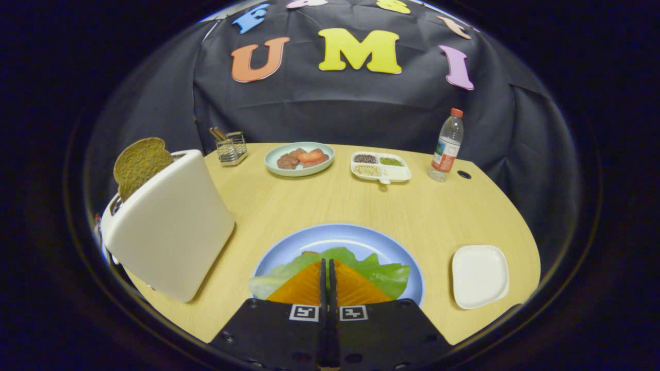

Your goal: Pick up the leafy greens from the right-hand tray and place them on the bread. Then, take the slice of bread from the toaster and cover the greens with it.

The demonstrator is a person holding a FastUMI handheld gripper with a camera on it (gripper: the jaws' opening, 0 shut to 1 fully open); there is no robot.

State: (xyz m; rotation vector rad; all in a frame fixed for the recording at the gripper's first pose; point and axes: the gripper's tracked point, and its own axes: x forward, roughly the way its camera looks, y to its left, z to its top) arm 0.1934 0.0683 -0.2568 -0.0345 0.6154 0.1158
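Observation:
My gripper hangs low over the blue plate, its two orange fingers pressed together. A light green lettuce leaf spreads out to both sides of the fingertips and looks pinched between them. The leaf lies over the plate's near half and hides whatever is under it. A small orange-brown edge peeks out at the leaf's far rim. To the left stands a white toaster with a brown bread slice sticking up out of its slot. The small white tray to the right of the plate holds nothing.
Along the table's far edge stand a wire holder with sticks, a pale plate of meat slices, a divided dish of grains and a water bottle. Bare wood lies between these and the blue plate.

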